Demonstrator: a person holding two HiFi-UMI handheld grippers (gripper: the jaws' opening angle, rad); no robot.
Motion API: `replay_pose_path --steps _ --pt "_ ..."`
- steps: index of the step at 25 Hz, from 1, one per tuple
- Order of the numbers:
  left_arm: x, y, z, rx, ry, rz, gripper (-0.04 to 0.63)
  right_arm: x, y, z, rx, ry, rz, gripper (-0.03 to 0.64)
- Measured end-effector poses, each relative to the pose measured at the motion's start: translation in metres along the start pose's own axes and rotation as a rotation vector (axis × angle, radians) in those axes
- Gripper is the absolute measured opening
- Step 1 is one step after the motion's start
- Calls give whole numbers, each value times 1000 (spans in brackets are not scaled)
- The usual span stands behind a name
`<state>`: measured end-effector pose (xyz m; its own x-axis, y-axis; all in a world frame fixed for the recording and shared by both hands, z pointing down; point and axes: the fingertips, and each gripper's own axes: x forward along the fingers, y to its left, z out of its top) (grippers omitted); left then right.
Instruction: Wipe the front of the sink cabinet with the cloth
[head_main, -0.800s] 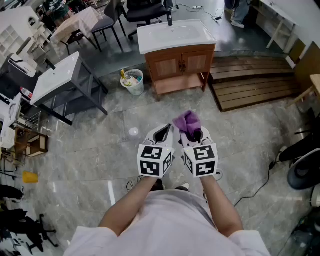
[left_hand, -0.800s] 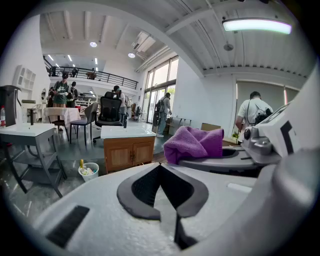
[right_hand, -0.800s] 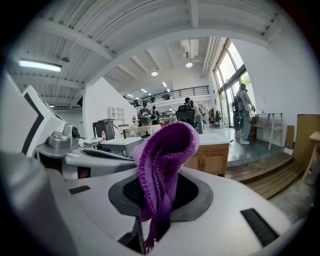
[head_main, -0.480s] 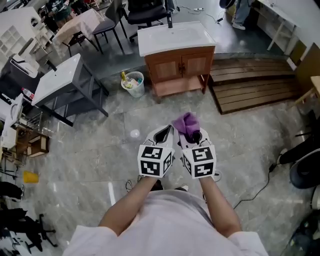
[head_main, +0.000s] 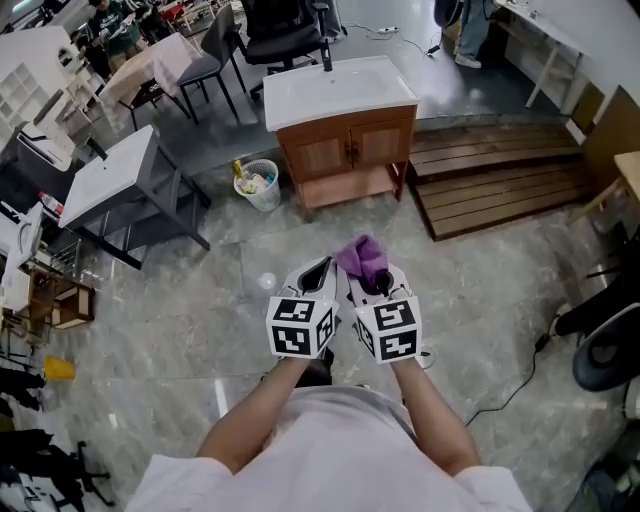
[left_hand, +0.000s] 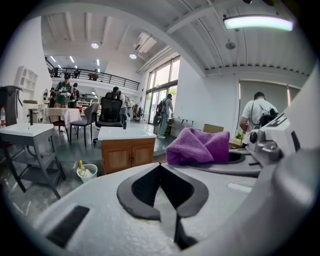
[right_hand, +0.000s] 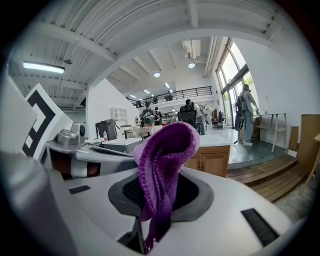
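Okay, status: both grippers are side by side, nearly touching, held out in front of the person over the grey floor (head_main: 480, 290). Left gripper (head_main: 320, 270): jaws shut on each other, nothing between them. Right gripper (head_main: 375, 283): jaws clamped on the purple cloth (head_main: 361, 255). The cloth is pinched low between the pads and bunches up above the jaw tips, its top folded over.

The sink cabinet (head_main: 347, 150) is straight ahead at the far side of the floor, well apart from both grippers. It has a wood body, two closed doors and a white basin top (head_main: 335, 85) with a dark tap at the back edge. The cloth is well clear of the cabinet front.

A small white bin (head_main: 258, 186) sits just beside the cabinet's left end. A slatted wooden platform (head_main: 500, 170) lies at its right end. A grey-framed table (head_main: 115, 175) with a white top stands further left, apart from the bin. There are people in the background beyond the cabinet, too small for detail.
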<state>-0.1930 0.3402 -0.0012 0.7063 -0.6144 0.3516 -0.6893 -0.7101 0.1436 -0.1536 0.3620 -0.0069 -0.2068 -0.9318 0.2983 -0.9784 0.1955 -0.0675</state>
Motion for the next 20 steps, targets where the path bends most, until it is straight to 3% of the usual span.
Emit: replay_pose_path --steps 10,20 --pt "72 27 21 -15 9 -33 5 58 -51 11 -10 29 -25 86" --pt "162 99 64 -31 34 -78 5 165 -94 46 -6 62 -53 84"
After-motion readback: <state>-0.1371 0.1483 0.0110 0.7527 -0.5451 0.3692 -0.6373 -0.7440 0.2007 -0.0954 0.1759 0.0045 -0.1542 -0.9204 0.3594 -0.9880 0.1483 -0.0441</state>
